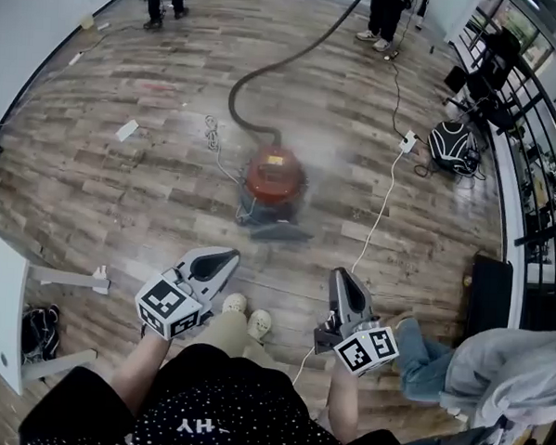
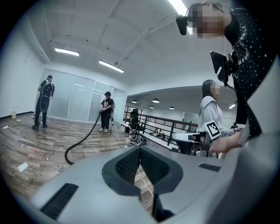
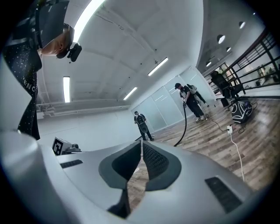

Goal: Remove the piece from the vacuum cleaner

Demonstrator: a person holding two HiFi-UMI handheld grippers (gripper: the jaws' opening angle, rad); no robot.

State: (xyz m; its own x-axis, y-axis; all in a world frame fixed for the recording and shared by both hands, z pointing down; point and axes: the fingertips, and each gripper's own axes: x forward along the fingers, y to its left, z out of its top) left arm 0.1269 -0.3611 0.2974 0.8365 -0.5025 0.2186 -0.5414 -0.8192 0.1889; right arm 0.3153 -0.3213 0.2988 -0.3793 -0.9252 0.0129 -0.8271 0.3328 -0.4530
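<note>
**Not yet at the vacuum cleaner, both tools empty**

We judge the task as hardly begun. The red vacuum cleaner (image 1: 274, 177) stands on the floor (image 1: 112, 199) ahead of us, well apart from both tools, and its dark hose (image 1: 260, 75) appears to be attached, curving away towards the far end of the room. Which piece is to come off we cannot tell from here. The left tool (image 1: 228, 256) has its jaws pressed together with nothing between them, and so does the right tool (image 1: 340, 272); each gripper view shows the ribbed pads meeting on empty air. What is left is everything: get close, spread the jaws, take the piece and pull it free.

The floor is wood-look planking, with a white cable (image 1: 381, 208) running across it to a plug block. A black bag (image 1: 452, 144) lies near a dark railing (image 1: 533, 147) on the right. Other people stand at the far end, one holding the hose, and a person in a grey top (image 1: 512, 369) is low at our right.
</note>
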